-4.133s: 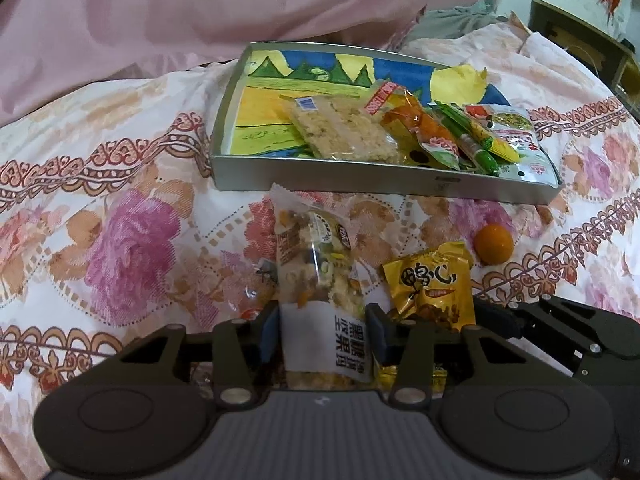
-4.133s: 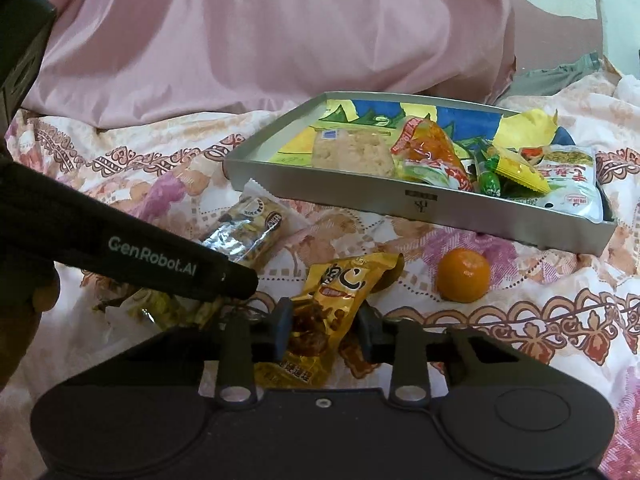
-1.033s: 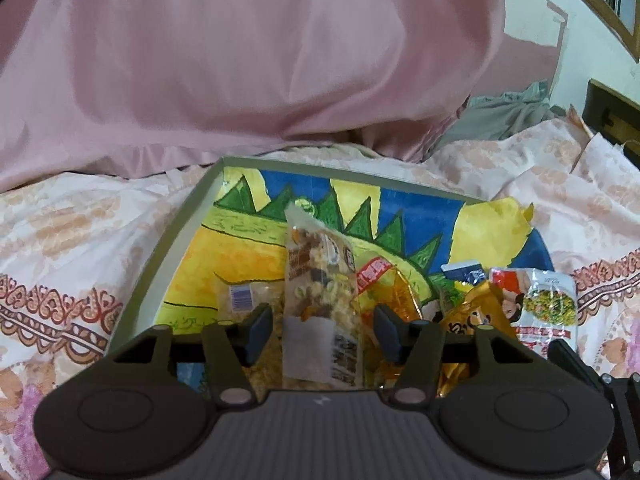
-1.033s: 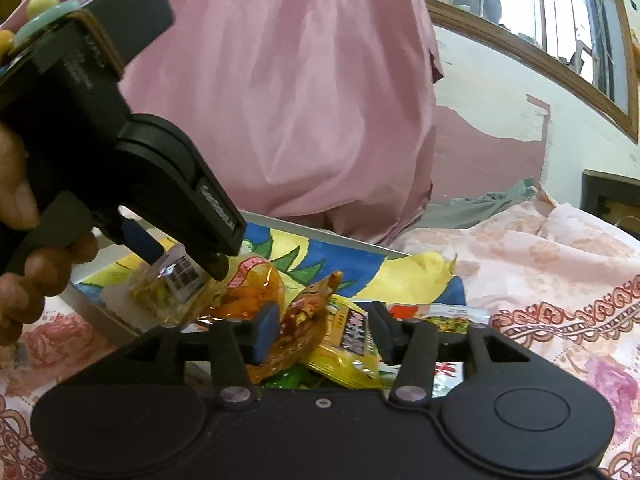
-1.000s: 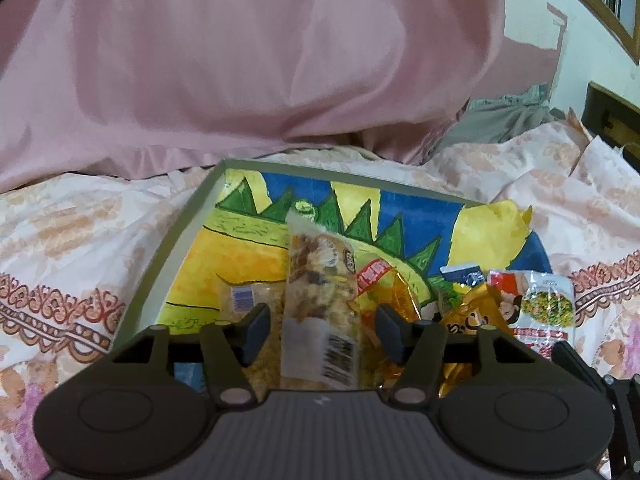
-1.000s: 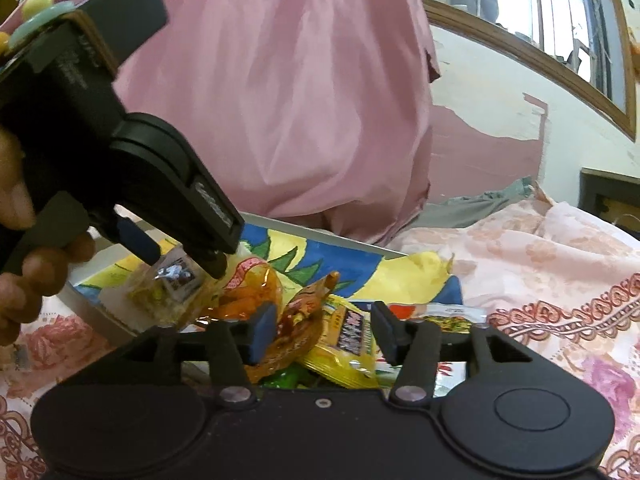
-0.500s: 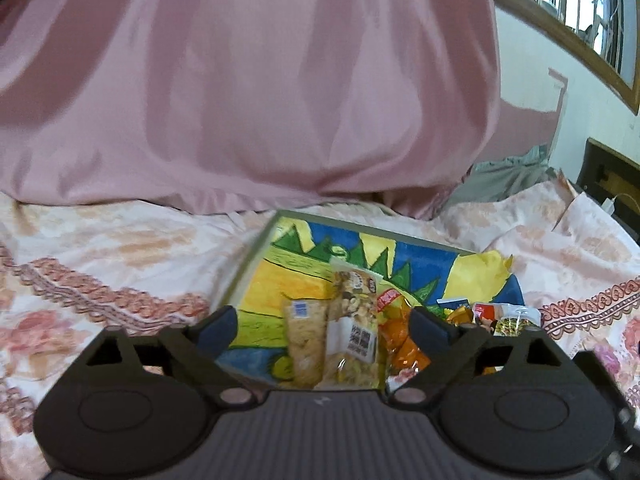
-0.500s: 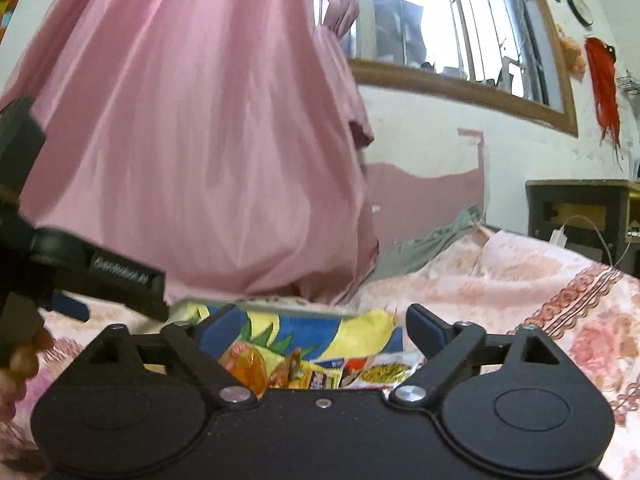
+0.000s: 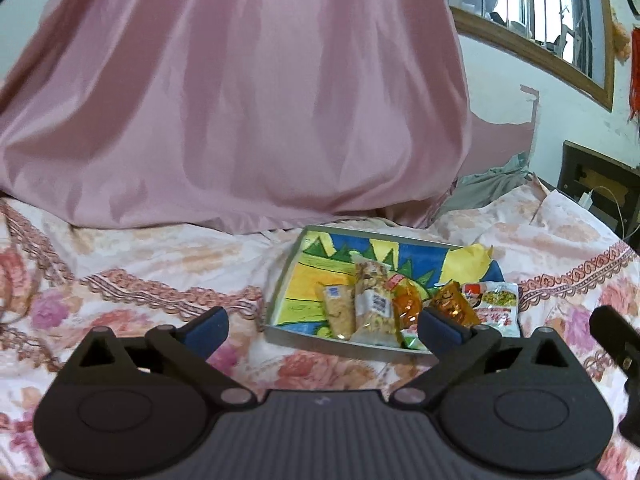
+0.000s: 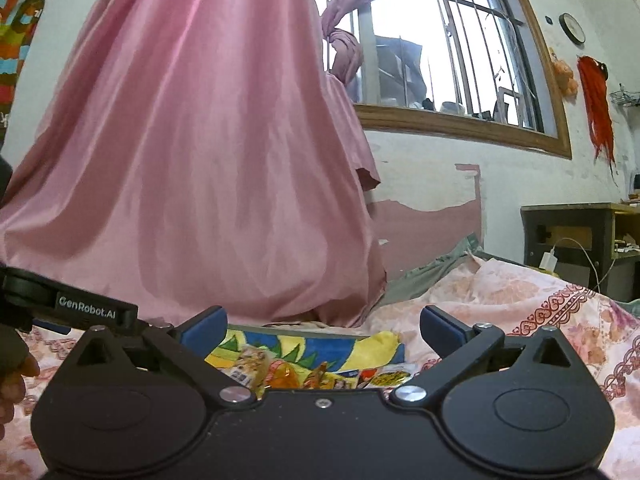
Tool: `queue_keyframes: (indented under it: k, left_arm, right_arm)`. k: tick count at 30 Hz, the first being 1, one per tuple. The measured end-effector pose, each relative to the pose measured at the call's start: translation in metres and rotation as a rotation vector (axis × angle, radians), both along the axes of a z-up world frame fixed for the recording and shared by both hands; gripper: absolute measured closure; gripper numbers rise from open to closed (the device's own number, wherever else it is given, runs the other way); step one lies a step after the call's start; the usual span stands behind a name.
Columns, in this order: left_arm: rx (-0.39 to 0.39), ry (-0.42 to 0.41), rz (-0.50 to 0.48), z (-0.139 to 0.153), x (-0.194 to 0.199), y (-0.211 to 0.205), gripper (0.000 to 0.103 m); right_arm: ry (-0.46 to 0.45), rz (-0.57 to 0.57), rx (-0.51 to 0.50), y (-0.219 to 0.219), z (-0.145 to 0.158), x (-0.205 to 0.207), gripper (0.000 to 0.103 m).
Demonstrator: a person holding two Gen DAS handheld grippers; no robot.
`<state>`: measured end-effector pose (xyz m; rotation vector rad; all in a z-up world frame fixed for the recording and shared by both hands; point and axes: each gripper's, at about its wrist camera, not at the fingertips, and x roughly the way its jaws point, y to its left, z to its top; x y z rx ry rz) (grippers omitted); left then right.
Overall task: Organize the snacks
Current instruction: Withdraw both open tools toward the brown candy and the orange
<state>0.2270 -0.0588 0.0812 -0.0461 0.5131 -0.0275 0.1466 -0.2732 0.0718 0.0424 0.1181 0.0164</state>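
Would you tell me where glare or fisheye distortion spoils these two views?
Right wrist view: the window is blown out white, and its frame bows. Left wrist view: even light, the snacks in the tray readable; the window frame curves at the top right.

Pink curtain (image 9: 240, 100), barred window (image 10: 440, 48)

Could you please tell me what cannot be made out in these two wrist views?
- Right wrist view: the tray's near half and most snacks, hidden by the right gripper's body.
- Left wrist view: packet lettering, too small.
- Left wrist view: tray's near right corner, behind a finger.
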Motion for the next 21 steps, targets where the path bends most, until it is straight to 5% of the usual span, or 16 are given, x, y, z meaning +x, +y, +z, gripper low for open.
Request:
queue_keyframes:
  k: [21]
  left_arm:
    - [0.152,-0.007,0.062,-0.032,-0.083,0.024,0.001]
  right_arm:
    - [0.212,0.055,-0.035,0.035,-0.037,-0.069,0.001]
